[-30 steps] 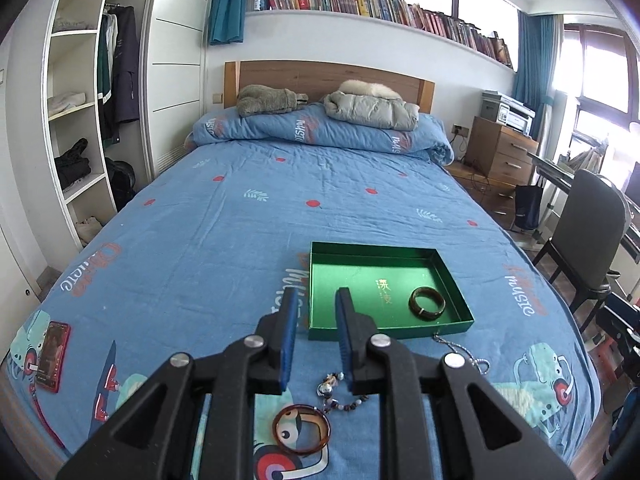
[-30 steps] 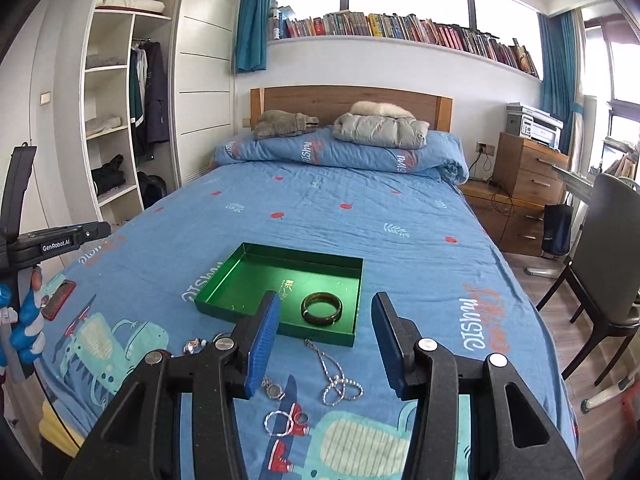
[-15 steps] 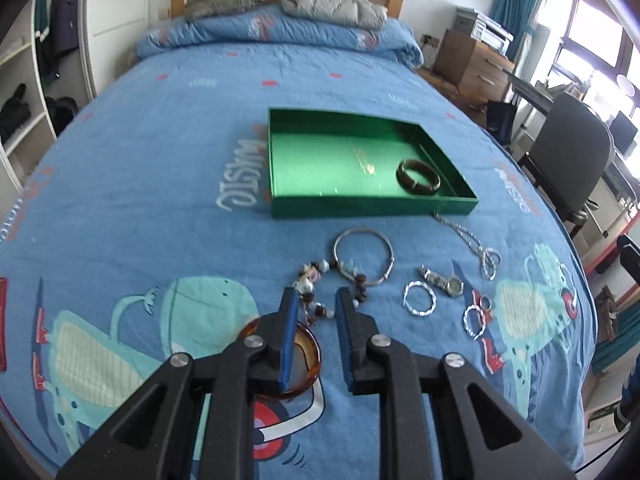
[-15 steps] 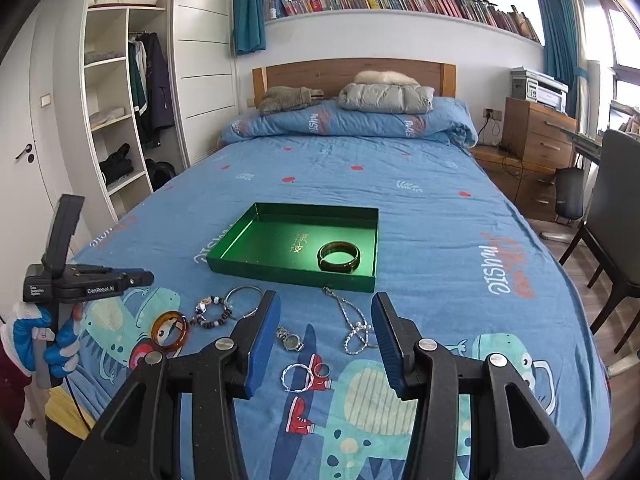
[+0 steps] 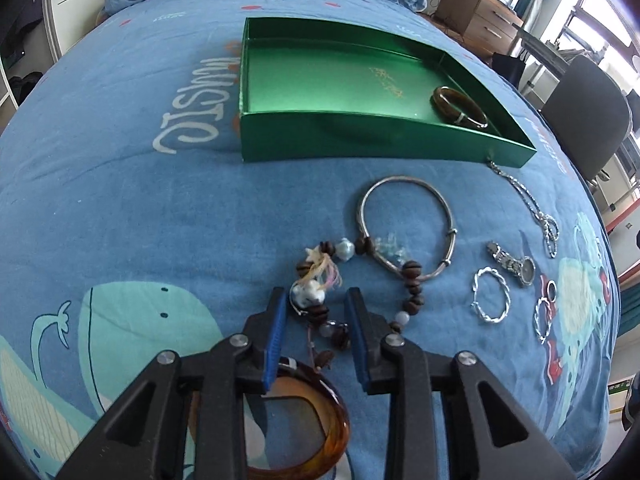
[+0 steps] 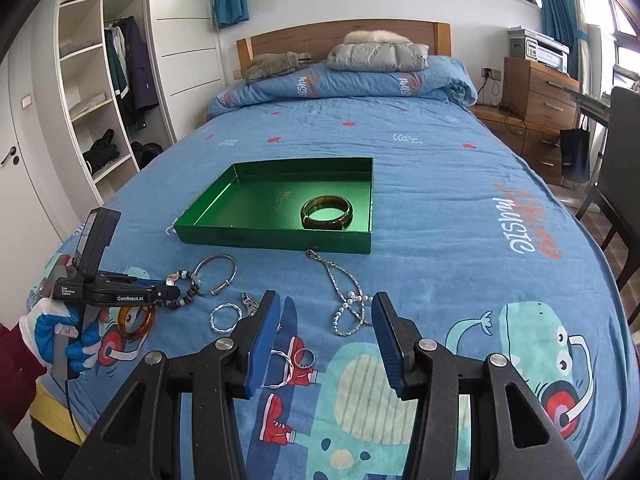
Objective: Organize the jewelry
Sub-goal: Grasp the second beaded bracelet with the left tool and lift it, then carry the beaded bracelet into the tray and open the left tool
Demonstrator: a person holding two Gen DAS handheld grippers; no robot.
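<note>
Jewelry is spread over the blue bedspread (image 6: 440,208) just in front of the green tray (image 5: 304,146), and only the dark bangle (image 6: 326,211) sits inside it, toward the tray's right side. Closest to the left gripper (image 5: 316,300) is the beaded bracelet (image 5: 320,292), its beads lying between the blue pads with a gap on both sides, so nothing is pinched; part of the strand disappears under the right-hand finger. The amber bangle (image 5: 320,436) is half covered by the gripper body and cut off at the bottom edge. Further out are the silver bangle (image 5: 406,226), a twisted silver hoop (image 5: 490,300), a small watch (image 5: 514,264) and the silver chain (image 6: 348,304); the rings near the picture's right side are too smeared to sort out. The right gripper (image 6: 324,316) hangs over the bedspread with its jaws about half apart and empty, and the twisted hoop and ring beneath it are partly blocked by its left finger. From its camera you can see a gloved hand (image 6: 60,336) holding the left tool. Compared with a second ago, the left gripper has dropped and tipped down toward the beads, the tray now fills much more of its view, and its jaws have just been opening around the bracelet. The right one has sunk lower too, jaws unchanged.
</note>
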